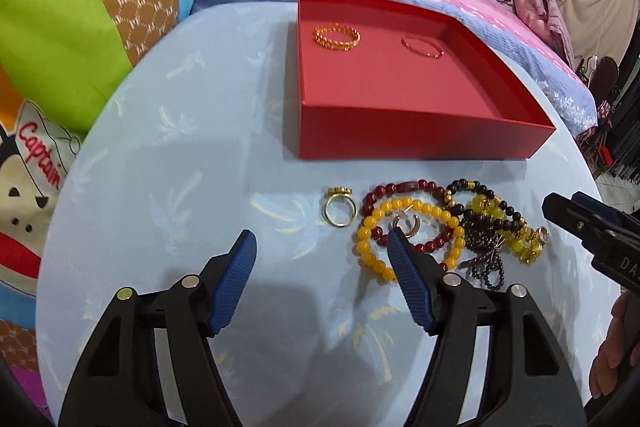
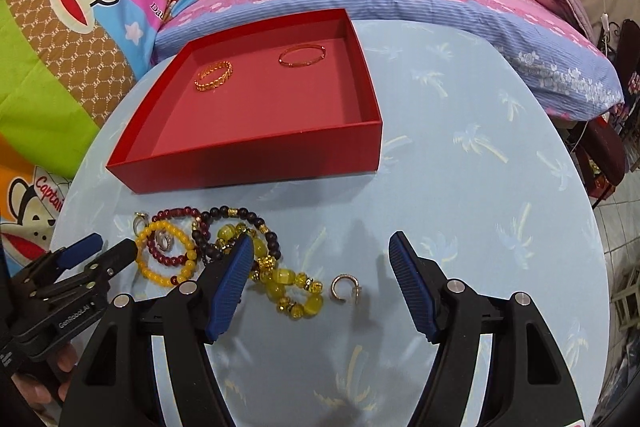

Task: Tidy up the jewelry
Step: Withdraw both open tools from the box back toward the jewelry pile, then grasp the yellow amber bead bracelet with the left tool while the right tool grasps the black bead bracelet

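Heap of beaded bracelets (image 1: 436, 227) – yellow, dark red, black – lies on the light blue palm-print tablecloth (image 1: 180, 155) just in front of the shallow red cardboard box (image 1: 400, 131). Inside box, far side: chunky gold ring (image 1: 336, 37) & thin gold bangle (image 1: 423, 47). Left gripper (image 1: 320, 243) & right gripper (image 2: 322, 247) both spread wide, holding nothing, near the heap w/ box beyond
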A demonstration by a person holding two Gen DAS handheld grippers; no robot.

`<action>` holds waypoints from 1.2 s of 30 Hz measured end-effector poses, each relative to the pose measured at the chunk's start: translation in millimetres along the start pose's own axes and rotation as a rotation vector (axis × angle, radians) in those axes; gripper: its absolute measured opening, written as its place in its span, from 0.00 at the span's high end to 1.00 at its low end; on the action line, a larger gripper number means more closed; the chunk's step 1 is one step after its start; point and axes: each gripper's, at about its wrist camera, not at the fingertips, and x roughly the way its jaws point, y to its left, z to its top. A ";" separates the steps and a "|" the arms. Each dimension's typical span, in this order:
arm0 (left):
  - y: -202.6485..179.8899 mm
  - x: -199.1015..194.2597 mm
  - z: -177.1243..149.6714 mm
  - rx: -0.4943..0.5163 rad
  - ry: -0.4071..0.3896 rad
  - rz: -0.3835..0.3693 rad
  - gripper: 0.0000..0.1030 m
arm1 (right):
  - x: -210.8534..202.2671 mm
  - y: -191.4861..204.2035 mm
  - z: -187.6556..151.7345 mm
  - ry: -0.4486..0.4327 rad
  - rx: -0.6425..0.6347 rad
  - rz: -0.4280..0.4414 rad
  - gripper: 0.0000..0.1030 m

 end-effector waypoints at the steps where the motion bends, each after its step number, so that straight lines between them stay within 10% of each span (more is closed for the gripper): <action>1: -0.7 2.1 -0.1 -0.002 0.002 -0.004 0.40 | 0.9 -0.1 -1.2 0.003 0.002 0.002 0.35; 7: -11.3 9.7 2.0 0.037 -0.009 0.009 0.47 | 5.3 1.6 -1.7 0.013 0.005 0.008 0.35; 15: -19.0 7.2 -1.6 0.103 0.009 -0.051 0.92 | 11.8 8.0 4.6 0.015 -0.007 0.032 0.44; 36: -9.3 2.4 -9.0 0.074 0.009 -0.061 0.93 | 38.3 29.4 5.6 0.057 -0.080 0.064 0.80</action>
